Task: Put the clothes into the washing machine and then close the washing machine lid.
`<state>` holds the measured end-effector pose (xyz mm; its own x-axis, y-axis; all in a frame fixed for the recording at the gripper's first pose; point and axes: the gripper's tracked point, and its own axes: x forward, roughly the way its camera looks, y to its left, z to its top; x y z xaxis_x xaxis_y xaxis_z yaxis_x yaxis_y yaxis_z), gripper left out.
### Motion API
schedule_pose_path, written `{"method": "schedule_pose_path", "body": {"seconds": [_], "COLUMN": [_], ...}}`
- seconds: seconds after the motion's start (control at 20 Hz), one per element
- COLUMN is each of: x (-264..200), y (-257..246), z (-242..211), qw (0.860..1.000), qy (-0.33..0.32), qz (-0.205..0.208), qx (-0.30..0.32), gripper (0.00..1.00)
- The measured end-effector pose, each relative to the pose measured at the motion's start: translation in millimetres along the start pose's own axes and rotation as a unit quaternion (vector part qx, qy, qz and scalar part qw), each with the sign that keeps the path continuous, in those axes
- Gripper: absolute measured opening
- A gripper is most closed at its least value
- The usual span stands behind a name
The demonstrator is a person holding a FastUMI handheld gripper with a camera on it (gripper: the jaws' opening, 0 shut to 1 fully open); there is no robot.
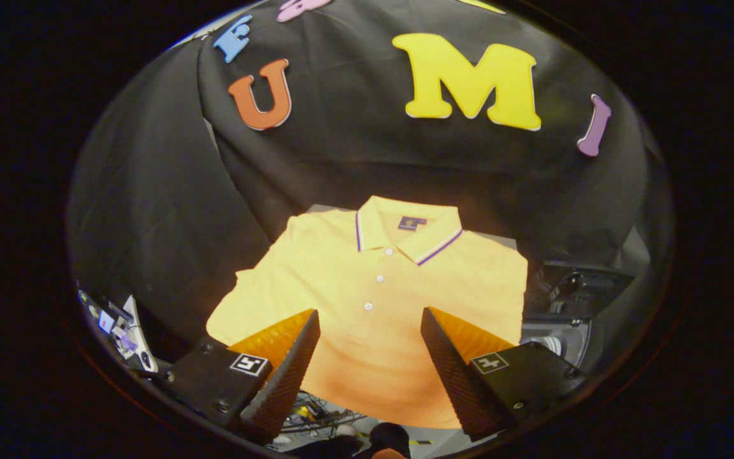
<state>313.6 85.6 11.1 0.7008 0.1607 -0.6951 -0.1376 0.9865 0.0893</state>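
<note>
The tongs [370, 357] hang wide open above the shirt [373, 299] spread flat on the worktop; soft, light cloth, probably best pinched mid-chest.

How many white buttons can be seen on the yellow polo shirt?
3, in a row down the placket of the yellow polo shirt below its collar, ahead of the open gripper. Others may be hidden.

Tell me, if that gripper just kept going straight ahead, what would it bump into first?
Most likely the yellow polo shirt, spread flat just ahead of the open gripper and showing between its fingers. How far off it lies is hard to judge.
</note>
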Motion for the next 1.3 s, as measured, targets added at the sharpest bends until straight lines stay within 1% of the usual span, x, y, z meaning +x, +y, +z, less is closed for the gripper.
{"method": "schedule_pose_path", "body": {"seconds": [0.15,0.25,0.45,0.55,0.7,0.8,1.0,1.15,1.3], "x": [17,29,44,54,64,71,82,88,90], "y": [0,-1,5,9,7,10,8,5,3], "z": [3,1,8,11,15,16,12,10,12], "qw": [0.999,0.997,0.994,0.992,0.989,0.987,0.980,0.977,0.976], "qy": [0.041,0.073,0.111,0.126,0.142,0.156,0.188,0.203,0.203], "qz": [0.002,-0.004,-0.011,-0.011,-0.027,-0.029,-0.046,-0.055,-0.068], "qx": [0.012,0.016,0.015,0.021,0.020,0.018,0.035,0.045,0.041], "gripper": [1.00,1.00,0.99,0.99,0.99,0.99,0.99,0.99,0.99]}}
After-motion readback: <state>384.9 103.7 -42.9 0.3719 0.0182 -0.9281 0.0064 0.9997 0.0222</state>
